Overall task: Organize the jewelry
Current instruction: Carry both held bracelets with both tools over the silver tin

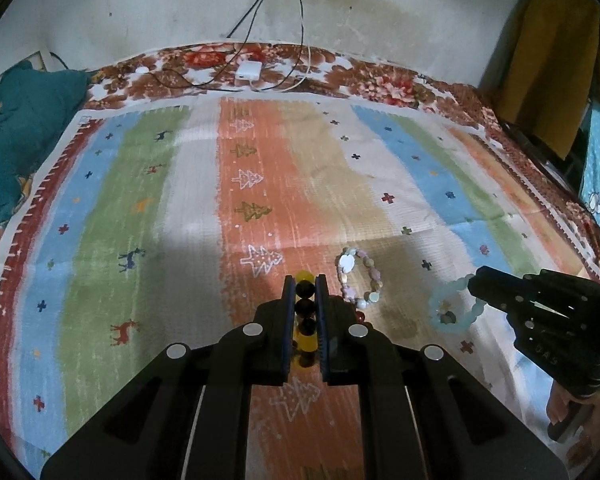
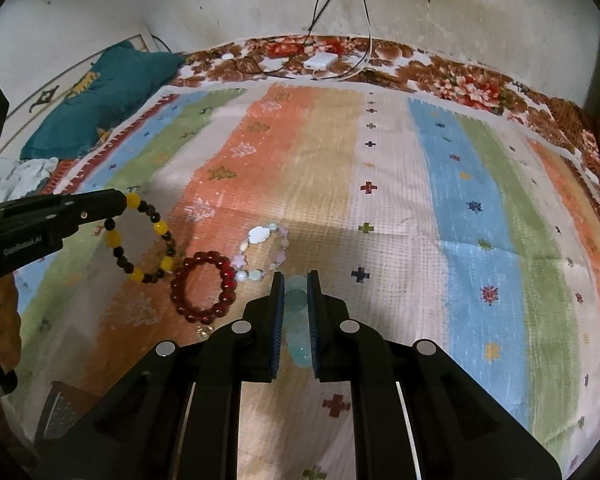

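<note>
Left wrist view has your left gripper [image 1: 305, 284] closed narrow on the yellow-and-black bracelet [image 1: 305, 308], whose beads sit in a line between the two fingers [image 1: 288, 312], above the orange stripe of the striped mat [image 1: 140, 184]. Just right of those fingers the pastel bracelet [image 1: 358, 278] lies flat on the mat, a white disc bead at its far side. Further right your right gripper [image 1: 474, 286] comes in from the edge, its tip clamped on the rim of the aqua bracelet [image 1: 450, 308]; whether that loop rests on the mat or hangs off it you cannot tell from this angle. From the right wrist view, your right gripper [image 2: 297, 280] is pinched on the aqua bracelet [image 2: 300, 320], the pale beads stacked between its fingers [image 2: 277, 312]. To the left, the left gripper [image 2: 122, 200] holds the yellow-and-black bracelet [image 2: 144, 240] by its top bead, and the loop hangs open below the tip. The red bracelet [image 2: 202, 286] lies on the mat just beside that hanging loop, and the pastel bracelet [image 2: 262, 252] lies just right of the red one, near your right fingertips. Your own hand [image 2: 0, 320] shows at the left edge, wrapped round the left gripper's handle. At the far edge of the mat a white charger [image 2: 320, 60] sits on the floral cloth [image 2: 460, 80] with cables [image 2: 360, 8] running up the wall, and a teal pillow [image 2: 100, 100] lies at the far left.
</note>
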Demonstrator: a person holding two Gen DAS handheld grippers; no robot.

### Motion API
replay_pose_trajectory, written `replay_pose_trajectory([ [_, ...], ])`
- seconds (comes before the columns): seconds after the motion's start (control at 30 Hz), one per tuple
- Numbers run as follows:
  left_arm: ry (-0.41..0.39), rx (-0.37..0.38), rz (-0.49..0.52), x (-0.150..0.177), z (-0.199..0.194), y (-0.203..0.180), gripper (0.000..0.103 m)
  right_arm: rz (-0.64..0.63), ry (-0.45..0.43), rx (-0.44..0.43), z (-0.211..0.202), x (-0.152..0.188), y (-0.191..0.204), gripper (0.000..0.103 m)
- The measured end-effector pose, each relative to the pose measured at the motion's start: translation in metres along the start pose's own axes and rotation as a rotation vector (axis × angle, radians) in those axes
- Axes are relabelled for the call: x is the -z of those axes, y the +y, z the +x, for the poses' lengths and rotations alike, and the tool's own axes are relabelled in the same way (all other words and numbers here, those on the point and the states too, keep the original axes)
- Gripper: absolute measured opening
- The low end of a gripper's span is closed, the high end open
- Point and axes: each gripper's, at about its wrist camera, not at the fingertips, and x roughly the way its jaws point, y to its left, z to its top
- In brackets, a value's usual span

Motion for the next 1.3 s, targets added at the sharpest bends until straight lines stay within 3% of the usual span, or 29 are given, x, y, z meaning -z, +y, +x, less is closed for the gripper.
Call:
replay_pose_trajectory([
  [0.47,-0.033,0.015,0.004,0.007,-0.040,-0.009,0.009,0.010,-0.068,0.003,-0.046,0.012,0.009,0.012],
  [0.63,-0.048,-0.003,0.049,0.016,-0.053,-0.022,0.009,0.028,-0.102,0.011,-0.060,0.019,0.009,0.012],
  [1.3,-0.085,0.055,0.084,0.040,-0.095,-0.044,0.009,0.009,-0.172,-0.035,-0.098,0.032,0.023,0.012],
])
